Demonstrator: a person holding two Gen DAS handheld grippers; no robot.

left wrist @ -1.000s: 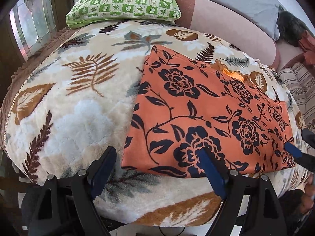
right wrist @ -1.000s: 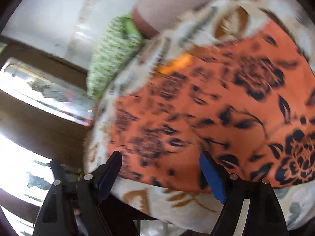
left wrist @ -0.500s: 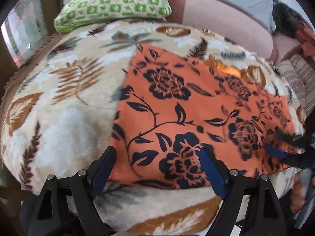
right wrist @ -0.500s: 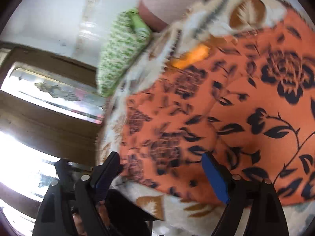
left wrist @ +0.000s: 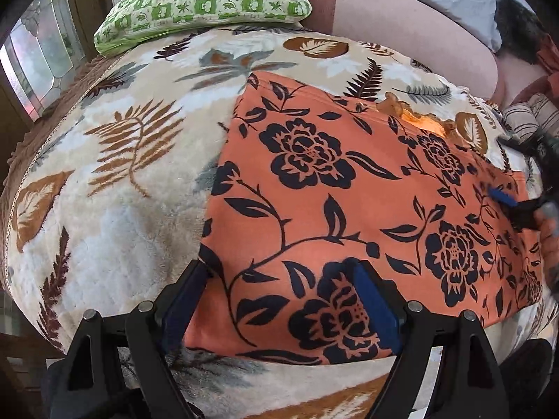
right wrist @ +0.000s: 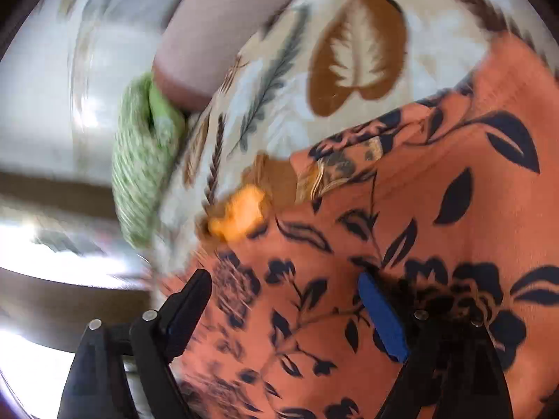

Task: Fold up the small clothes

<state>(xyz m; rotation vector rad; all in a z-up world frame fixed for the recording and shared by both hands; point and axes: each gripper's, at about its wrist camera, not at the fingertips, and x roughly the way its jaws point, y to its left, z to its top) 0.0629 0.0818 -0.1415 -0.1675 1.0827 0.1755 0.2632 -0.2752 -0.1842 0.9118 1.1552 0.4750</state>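
An orange floral garment (left wrist: 349,209) lies flat on the leaf-print blanket (left wrist: 132,160), below the green checked pillow (left wrist: 206,0), as the left tongs (left wrist: 279,300) and right tongs (right wrist: 286,310) hover wide and empty over its near edge, apparently positioning to fold.

A garment (left wrist: 349,209) lay spread flat on a blanket (left wrist: 122,181) covering the bed. Behind it, at the bed's far edge, a pillow (left wrist: 202,3) rested, with a bolster (left wrist: 401,24) to its right. A window (left wrist: 38,59) stood left of the bed.
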